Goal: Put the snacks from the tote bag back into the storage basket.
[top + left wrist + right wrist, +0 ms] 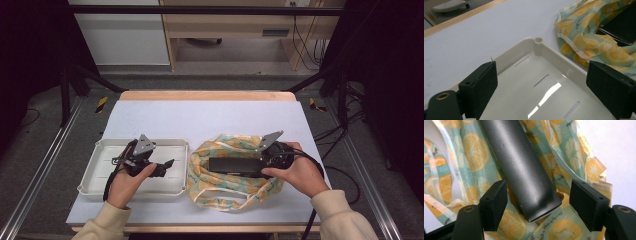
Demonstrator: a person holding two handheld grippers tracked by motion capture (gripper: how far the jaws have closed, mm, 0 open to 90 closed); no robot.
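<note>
From above, your left gripper (167,163) hovers over the white tray (102,150) at lower left, while your right gripper (260,162) meets the black box (232,165) lying on the lemon-print bag (220,192) at centre. In the left gripper view, its jaws stand wide, nothing between. In the right gripper view, they flank the box's near end, not touching.

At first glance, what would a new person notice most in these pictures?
The lemon-print cloth bag on the white mat, right of centre, stands out, with a long black box lying in it. The right gripper has its open jaws either side of the box's end. Left of the bag sits a white tray.
</note>
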